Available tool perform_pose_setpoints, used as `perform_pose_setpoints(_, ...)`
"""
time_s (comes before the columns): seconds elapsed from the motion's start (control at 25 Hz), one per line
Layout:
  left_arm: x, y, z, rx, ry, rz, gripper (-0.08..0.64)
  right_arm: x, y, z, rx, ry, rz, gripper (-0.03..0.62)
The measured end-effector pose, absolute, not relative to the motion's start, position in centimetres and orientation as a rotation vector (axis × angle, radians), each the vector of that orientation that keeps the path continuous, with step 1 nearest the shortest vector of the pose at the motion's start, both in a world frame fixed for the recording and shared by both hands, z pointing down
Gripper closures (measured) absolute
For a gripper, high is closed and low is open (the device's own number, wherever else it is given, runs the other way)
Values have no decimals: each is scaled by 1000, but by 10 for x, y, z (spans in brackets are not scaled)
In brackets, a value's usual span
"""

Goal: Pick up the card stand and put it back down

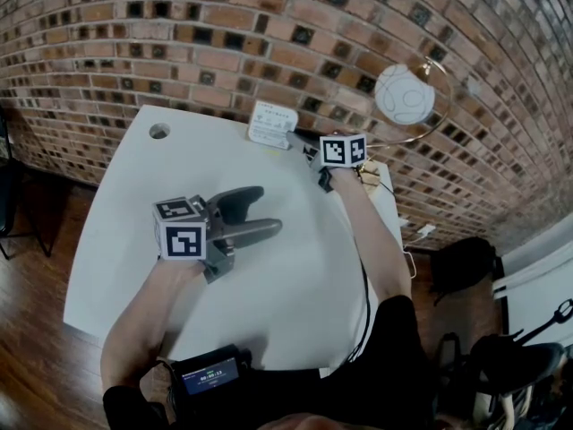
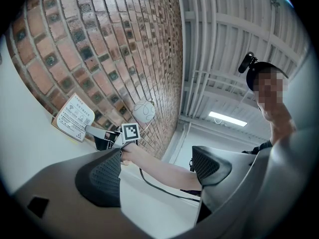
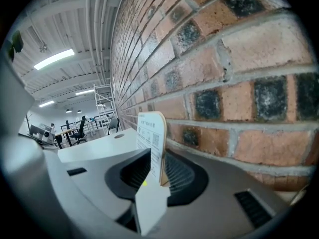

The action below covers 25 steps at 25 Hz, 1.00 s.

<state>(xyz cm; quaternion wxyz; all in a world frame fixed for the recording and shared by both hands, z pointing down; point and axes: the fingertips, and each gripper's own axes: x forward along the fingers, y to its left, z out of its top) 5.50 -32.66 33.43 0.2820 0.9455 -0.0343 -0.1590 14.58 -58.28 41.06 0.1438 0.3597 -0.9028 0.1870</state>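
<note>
While the card stand (image 3: 152,138) is at the back edge of the bench (image 1: 286,303), just beside the brick wall (image 1: 179,43), we see the 2 jaws of our right hand-held gripper (image 1: 303,148) clenched on its lower part. Our left hand-held gripper (image 1: 269,210) hangs over mid-bench, released, holding nothing.

Bright even light, fisheye-warped edges
</note>
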Motion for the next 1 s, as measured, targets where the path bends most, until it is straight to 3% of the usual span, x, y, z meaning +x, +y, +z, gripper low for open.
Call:
perform_pose_setpoints(0.68,56,-329,328,2533,-82,-437,118,177,-564,390,1227,-2614,653,477)
perform_pose_setpoints(1.0,54,-325,326,2528,-57,-452,118,119,-493,359,974,-2838,757,482)
